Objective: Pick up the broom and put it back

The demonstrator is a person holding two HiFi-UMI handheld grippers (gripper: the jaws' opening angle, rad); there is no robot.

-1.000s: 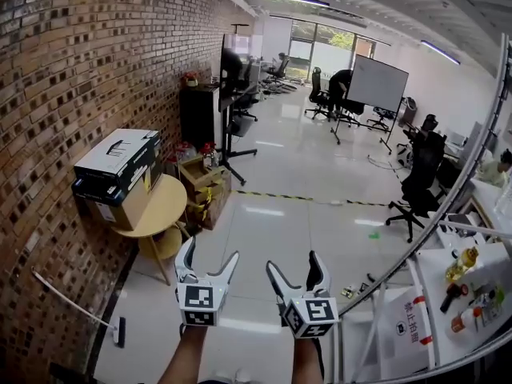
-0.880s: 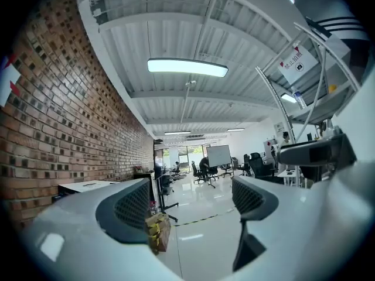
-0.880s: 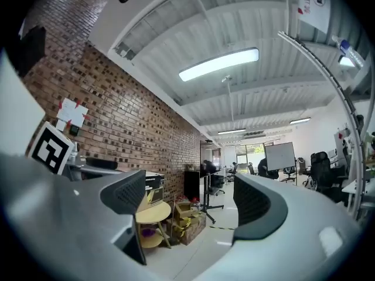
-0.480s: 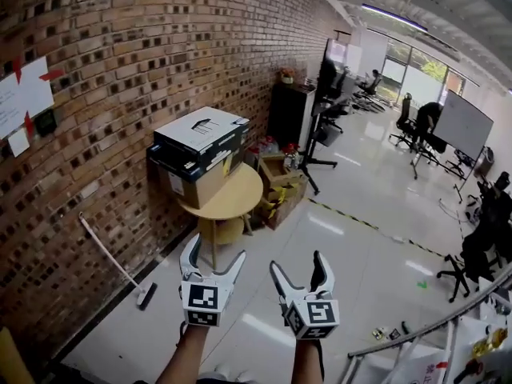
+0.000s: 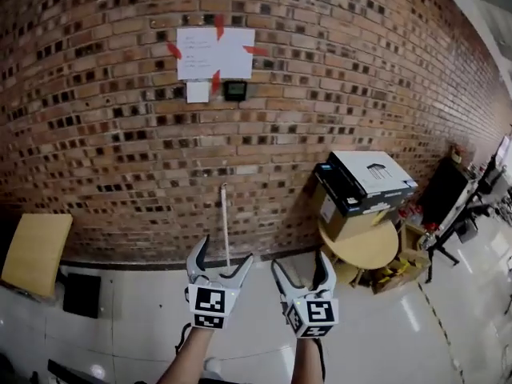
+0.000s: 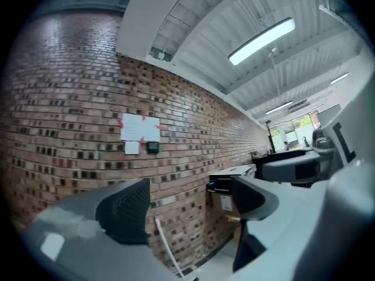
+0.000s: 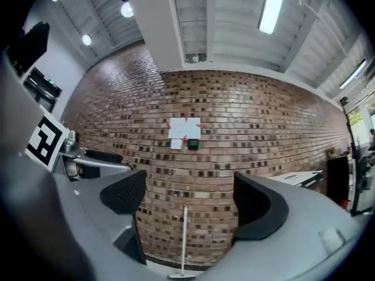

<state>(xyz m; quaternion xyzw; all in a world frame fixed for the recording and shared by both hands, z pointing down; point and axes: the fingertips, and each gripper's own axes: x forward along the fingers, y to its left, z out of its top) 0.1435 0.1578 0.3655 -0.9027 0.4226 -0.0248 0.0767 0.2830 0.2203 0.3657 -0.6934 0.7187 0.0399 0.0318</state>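
Observation:
A broom with a thin white handle (image 5: 225, 218) stands upright against the brick wall, straight ahead of me. Its head is hidden behind my left gripper (image 5: 224, 253) in the head view. Both grippers are held level at mid-air, well short of the wall. The left one is open and empty. My right gripper (image 5: 301, 262) is beside it, also open and empty. In the right gripper view the broom (image 7: 184, 239) shows between the jaws, far off, its head on the floor. The left gripper view has the handle (image 6: 164, 246) low between the jaws of the left gripper (image 6: 187, 206).
A taped paper sheet (image 5: 212, 53) and a small dark device (image 5: 234, 90) hang on the wall above the broom. To the right stand a round wooden table (image 5: 364, 248) and stacked boxes (image 5: 368, 182). A yellow board (image 5: 36, 250) leans at the left.
The view has swung left from the open office to face the brick wall. The broom went from far left to straight ahead of both grippers. Both grippers stayed open.

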